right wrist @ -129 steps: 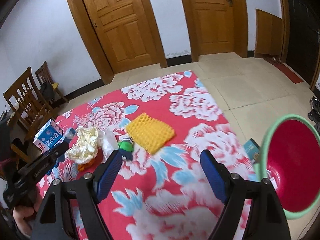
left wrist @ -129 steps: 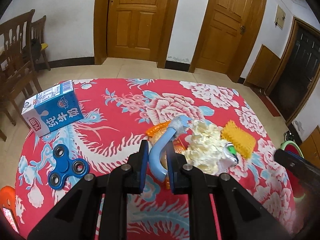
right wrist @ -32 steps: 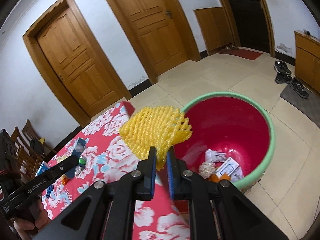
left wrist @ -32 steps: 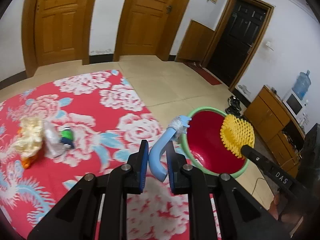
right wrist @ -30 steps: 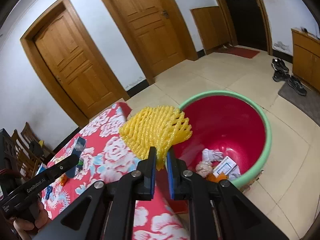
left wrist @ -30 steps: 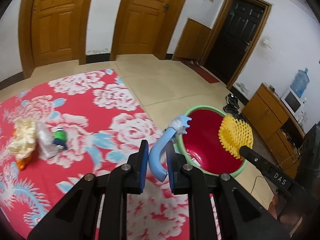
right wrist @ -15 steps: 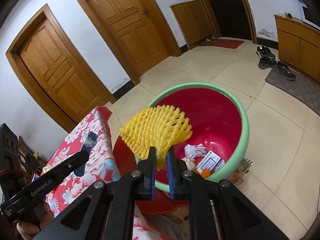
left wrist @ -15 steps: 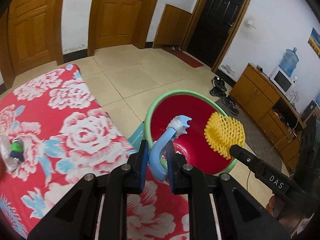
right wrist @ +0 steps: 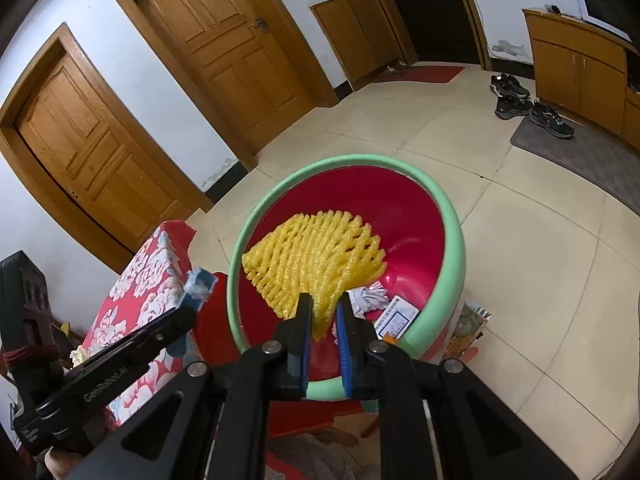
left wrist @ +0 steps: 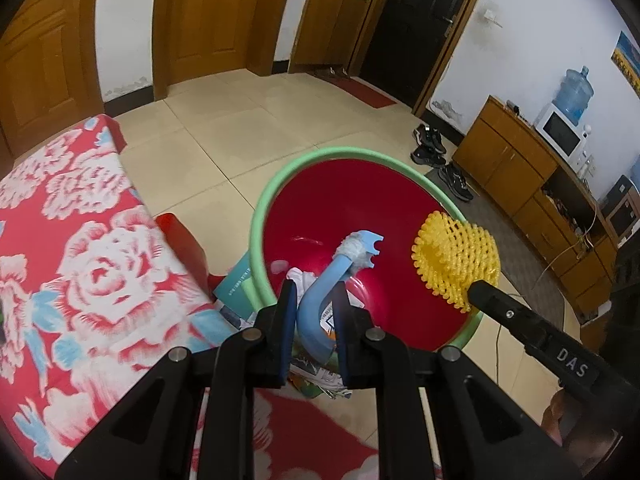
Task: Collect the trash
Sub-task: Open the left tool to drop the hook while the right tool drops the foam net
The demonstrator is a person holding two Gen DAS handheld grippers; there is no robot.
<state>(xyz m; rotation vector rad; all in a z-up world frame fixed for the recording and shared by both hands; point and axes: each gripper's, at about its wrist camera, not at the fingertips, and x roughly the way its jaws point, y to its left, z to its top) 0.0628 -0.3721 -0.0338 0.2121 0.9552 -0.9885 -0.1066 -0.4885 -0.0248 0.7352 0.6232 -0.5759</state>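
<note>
A red bin with a green rim (left wrist: 352, 156) stands on the floor beside the table. My left gripper (left wrist: 314, 292) is shut on a curved blue plastic piece (left wrist: 344, 260), whose taped end hangs over the bin's near-left side. My right gripper (right wrist: 322, 306) is shut on a yellow foam net (right wrist: 316, 256) that fans out above the bin's red inside (right wrist: 400, 216). In the left wrist view the yellow foam net (left wrist: 456, 256) hangs over the bin's right rim. In the right wrist view the blue plastic piece (right wrist: 198, 282) shows left of the bin rim (right wrist: 452, 248).
Crumpled white paper and a printed card (right wrist: 396, 314) lie in the bin. The red flowered tablecloth (left wrist: 80, 240) ends just left of it. A wrapper (right wrist: 468, 324) lies on the tiled floor by the bin. Shoes (right wrist: 532, 108) and a wooden cabinet (left wrist: 520, 168) are farther right.
Both grippers have swung from above the table to the bin and sunk closer to it. Each keeps its hold, the left on the blue piece and the right on the yellow net.
</note>
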